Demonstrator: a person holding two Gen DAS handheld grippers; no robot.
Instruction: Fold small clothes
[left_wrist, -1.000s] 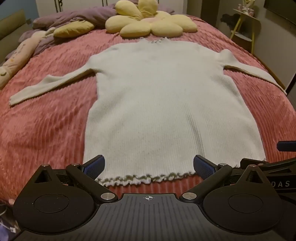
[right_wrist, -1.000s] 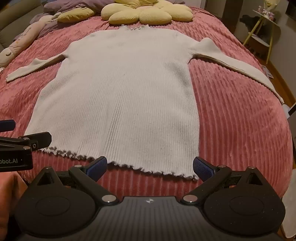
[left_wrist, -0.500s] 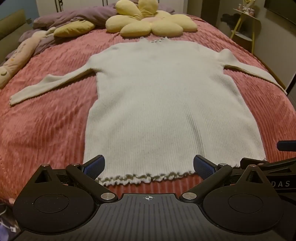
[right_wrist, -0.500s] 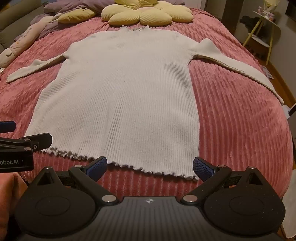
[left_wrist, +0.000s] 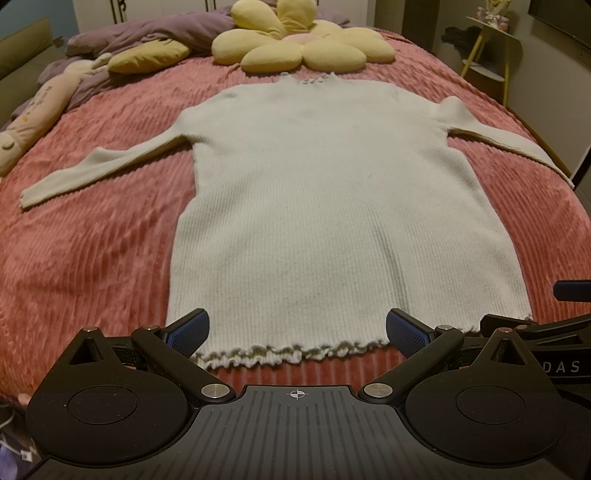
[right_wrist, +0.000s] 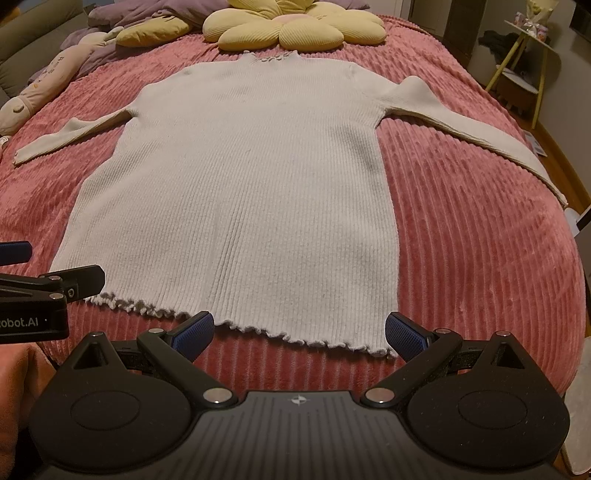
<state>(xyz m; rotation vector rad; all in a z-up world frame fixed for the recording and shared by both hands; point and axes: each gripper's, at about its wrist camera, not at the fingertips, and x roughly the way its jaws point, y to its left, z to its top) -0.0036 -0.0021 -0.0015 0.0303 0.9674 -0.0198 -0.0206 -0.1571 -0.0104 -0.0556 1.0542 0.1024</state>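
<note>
Both your grippers hang wide apart over the sweater's hem, holding nothing.

Your left gripper (left_wrist: 295, 330) and right gripper (right_wrist: 299, 328) straddle the ruffled hem; the cream sweater (left_wrist: 332, 206) lies flat, sleeves spread, with bare pink bedspread (right_wrist: 480, 240) along both sides.

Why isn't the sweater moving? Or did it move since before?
No. The sweater lies flat where it was: its collar sits just below the flower pillow, and its frilly hem is as near the open left gripper as before.
</note>
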